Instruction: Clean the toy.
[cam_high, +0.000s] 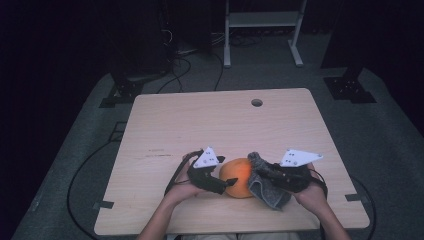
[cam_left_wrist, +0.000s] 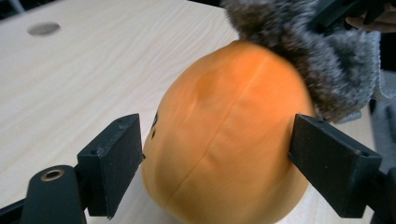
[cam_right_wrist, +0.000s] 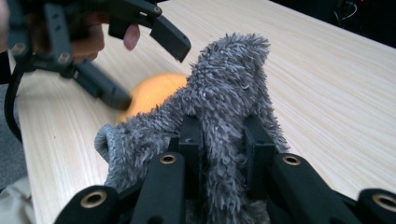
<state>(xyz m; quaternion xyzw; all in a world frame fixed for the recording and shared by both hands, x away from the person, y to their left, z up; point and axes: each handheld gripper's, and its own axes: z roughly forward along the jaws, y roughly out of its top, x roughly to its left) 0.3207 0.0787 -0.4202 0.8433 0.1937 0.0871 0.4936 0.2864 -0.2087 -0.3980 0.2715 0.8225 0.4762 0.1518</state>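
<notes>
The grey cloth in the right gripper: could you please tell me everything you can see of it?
The grey cloth is a shaggy, fluffy-piled rag that looks like microfibre, with a stitched hem at one edge. The right gripper is shut on a bunched fold of it, and the rest hangs loosely. It is pressed against the side of the orange ball, and its lower end reaches down to the table.

— We see most of the desk (cam_high: 165, 125) bare: the whole far half up to the small round hole (cam_high: 257, 102) near the far edge, and both side strips, lie open for a hand.

— And the near edge?

— Crowded at its middle. The orange ball (cam_high: 239, 176) sits there with the left gripper (cam_high: 231, 183) around it, jaws parted at either side, and the grey cloth (cam_high: 262, 185), pinched in the right gripper (cam_high: 256, 170), leans against the ball. We find no passage between them.
</notes>
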